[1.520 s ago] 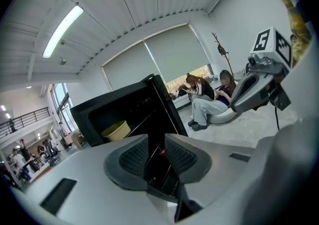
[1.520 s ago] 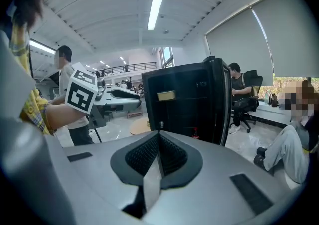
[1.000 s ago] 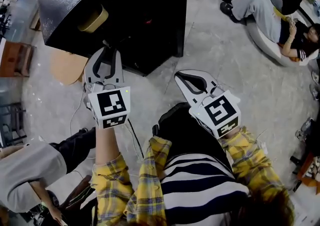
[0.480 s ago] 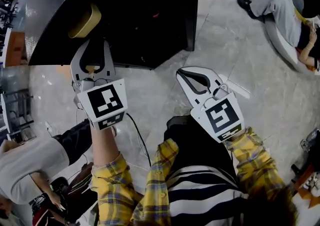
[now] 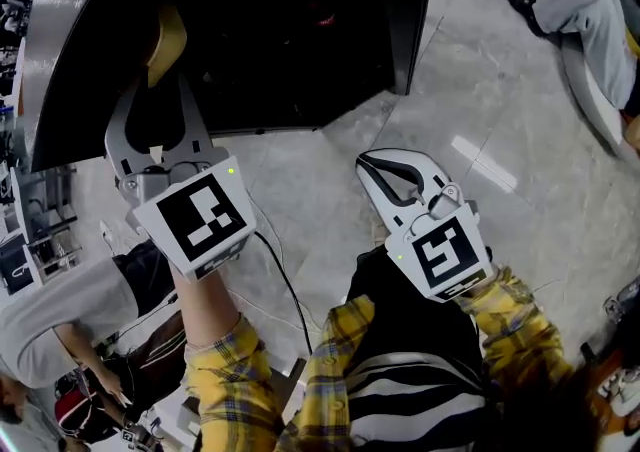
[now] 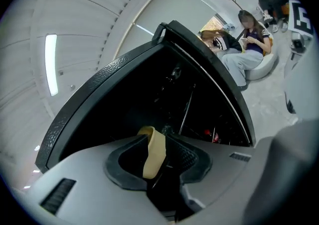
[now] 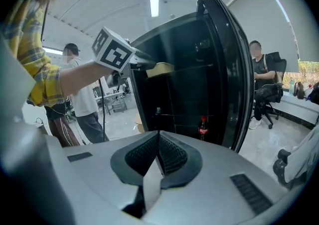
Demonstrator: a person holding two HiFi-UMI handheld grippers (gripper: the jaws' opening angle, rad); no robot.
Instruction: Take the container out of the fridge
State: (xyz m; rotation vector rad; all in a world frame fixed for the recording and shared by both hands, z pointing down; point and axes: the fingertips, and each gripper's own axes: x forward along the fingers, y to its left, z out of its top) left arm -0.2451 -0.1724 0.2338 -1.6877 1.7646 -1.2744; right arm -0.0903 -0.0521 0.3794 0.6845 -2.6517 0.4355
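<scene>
Nearest me, yellow checked sleeves lead out to both tools. My right tool hangs over the pale grey stone floor in front of the fridge. Its jaws are pressed fully together with nothing between them.

My left tool is raised into the mouth of the tall black fridge, whose door stands open. Its jaws are apart, and the rim of the shallow tan container stands between their tips, close to one pad. I cannot tell whether the pad touches it.

The container rests near the front edge of an upper shelf inside the fridge. Lower down in the fridge stands a small dark bottle with a red label. Beyond the fridge door, a person sits on a black office chair.
</scene>
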